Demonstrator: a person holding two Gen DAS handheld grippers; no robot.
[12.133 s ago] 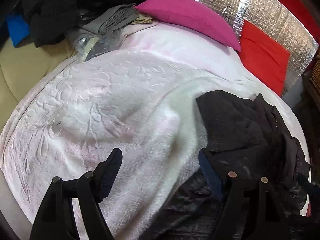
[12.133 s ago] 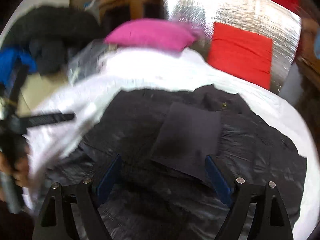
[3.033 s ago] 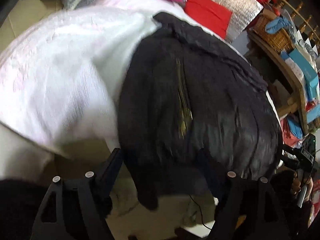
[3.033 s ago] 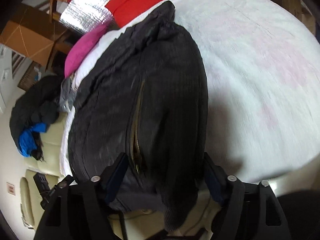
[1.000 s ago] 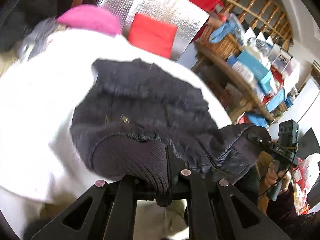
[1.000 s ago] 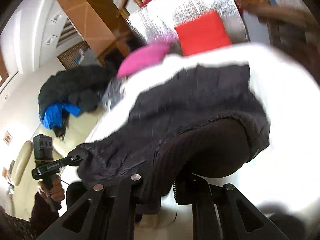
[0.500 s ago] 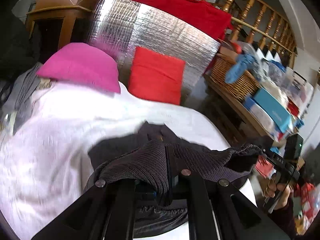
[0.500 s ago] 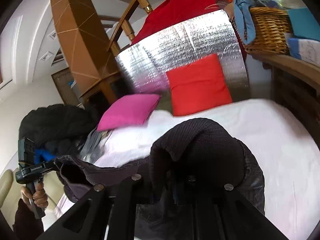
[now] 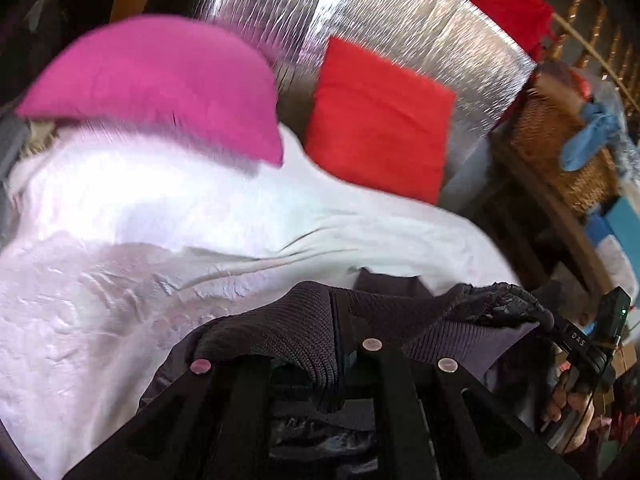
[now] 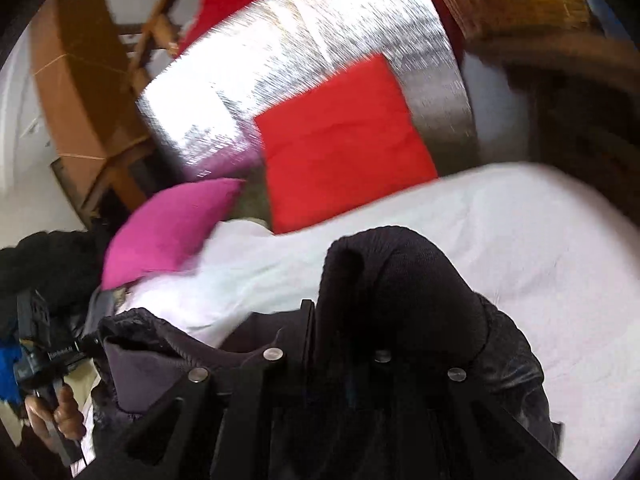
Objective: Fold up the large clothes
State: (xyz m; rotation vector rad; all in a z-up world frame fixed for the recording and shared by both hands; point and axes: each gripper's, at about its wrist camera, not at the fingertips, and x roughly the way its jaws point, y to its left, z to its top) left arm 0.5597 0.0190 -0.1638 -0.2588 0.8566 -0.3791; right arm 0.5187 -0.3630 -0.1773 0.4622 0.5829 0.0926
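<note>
A black jacket with a ribbed knit hem [image 9: 280,332] is stretched between both grippers above the white bedspread [image 9: 120,240]. My left gripper [image 9: 340,340] is shut on one corner of the hem, and the knit bunches over its fingers. My right gripper [image 10: 320,332] is shut on the other corner of the black jacket [image 10: 400,280], which humps up over the jaws. The hem edge runs sideways from each gripper toward the other one. In the left wrist view the right gripper [image 9: 560,332] shows at the right edge; in the right wrist view the left gripper [image 10: 86,344] shows at the left.
A pink pillow [image 9: 160,84] and a red cushion [image 9: 380,120] lean at the head of the bed against a silver foil panel [image 9: 400,20]. A wicker basket [image 9: 560,148] stands on a wooden shelf at the right. Dark clothes [image 10: 48,264] are piled beyond the pink pillow [image 10: 172,232].
Both grippers have carried the jacket's hem forward over the bed toward the pillows. The pillows and foil panel now loom much larger, and little of the jacket's body shows ahead.
</note>
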